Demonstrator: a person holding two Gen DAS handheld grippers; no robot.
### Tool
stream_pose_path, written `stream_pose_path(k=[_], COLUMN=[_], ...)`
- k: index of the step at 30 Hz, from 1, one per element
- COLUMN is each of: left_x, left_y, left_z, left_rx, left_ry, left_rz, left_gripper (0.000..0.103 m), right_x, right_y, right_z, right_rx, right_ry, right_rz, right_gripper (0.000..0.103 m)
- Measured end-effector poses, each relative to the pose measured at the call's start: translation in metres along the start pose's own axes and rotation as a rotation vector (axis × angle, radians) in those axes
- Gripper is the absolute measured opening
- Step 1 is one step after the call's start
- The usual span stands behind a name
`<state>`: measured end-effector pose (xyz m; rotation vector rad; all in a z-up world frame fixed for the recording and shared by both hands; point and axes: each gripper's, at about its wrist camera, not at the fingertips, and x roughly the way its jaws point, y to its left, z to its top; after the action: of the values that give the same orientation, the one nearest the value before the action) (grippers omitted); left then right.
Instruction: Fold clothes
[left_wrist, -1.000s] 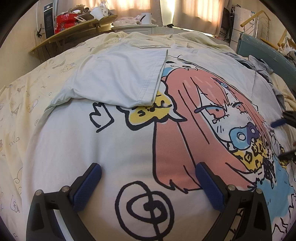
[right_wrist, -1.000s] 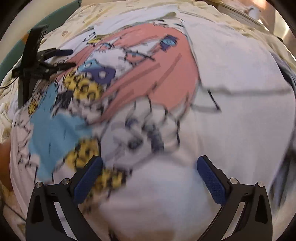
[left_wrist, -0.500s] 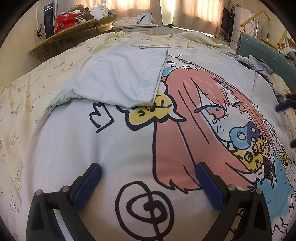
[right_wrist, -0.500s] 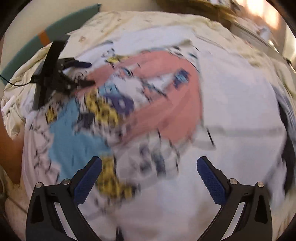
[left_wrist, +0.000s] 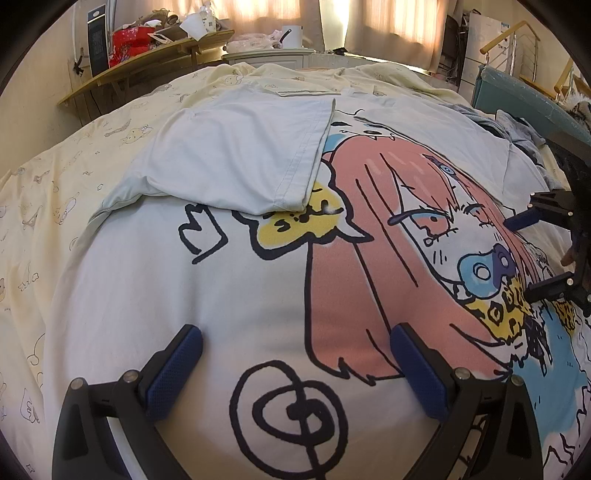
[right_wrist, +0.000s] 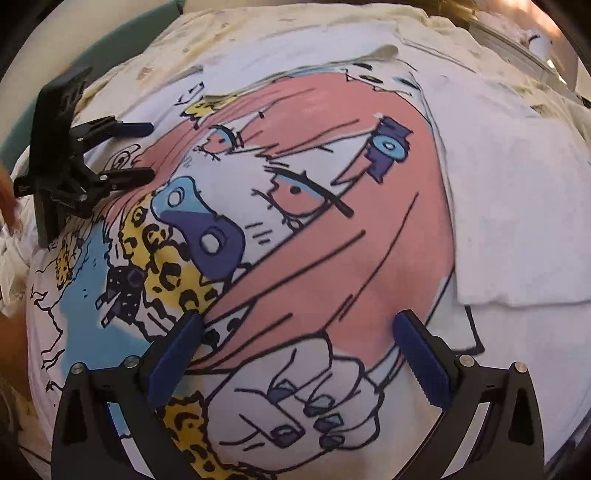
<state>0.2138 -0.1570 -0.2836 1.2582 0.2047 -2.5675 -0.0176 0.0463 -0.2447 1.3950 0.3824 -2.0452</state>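
A white T-shirt (left_wrist: 155, 288) with a large cartoon print of a pink-haired face lies flat on the bed; it also fills the right wrist view (right_wrist: 498, 206). One sleeve (left_wrist: 236, 155) is folded in over the chest. My left gripper (left_wrist: 295, 369) is open just above the shirt's lower white part, holding nothing. My right gripper (right_wrist: 299, 354) is open over the printed hand and pink hair, holding nothing. The right gripper also shows at the right edge of the left wrist view (left_wrist: 524, 254), and the left gripper at the left of the right wrist view (right_wrist: 140, 151).
The shirt lies on a pale yellow patterned bedspread (left_wrist: 55, 177). A wooden shelf (left_wrist: 147, 55) with clutter and a white cabinet (left_wrist: 273, 55) stand beyond the bed. A teal headboard (left_wrist: 528, 92) and grey clothes (left_wrist: 517, 129) are at the right.
The right gripper has swung across the shirt toward the print's centre and now shows clearly at the right edge of the left wrist view. The left gripper has not moved.
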Motion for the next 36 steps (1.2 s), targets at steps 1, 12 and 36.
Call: stream_pose_path(k=[1,12,36], left_x=[0.0,0.004,0.021], left_y=[0.0,0.0,0.085], left_z=[-0.001,0.003,0.229], left_rx=[-0.001,-0.007,0.398], left_ry=[-0.005,0.014,0.093], left_rz=[0.0,-0.004,-0.248], left_gripper=[0.102,0.103,0.093], right_x=[0.0,-0.009,-0.112], right_y=[0.001,-0.003,-0.204], right_z=[0.0,-0.019,0.115], right_rx=[-0.003,0.049,0.093], right_ry=[0.014,0.039,-0.149], right_rz=[-0.003,0.009,-0.004], right_gripper=[0.103,0.103,0.069])
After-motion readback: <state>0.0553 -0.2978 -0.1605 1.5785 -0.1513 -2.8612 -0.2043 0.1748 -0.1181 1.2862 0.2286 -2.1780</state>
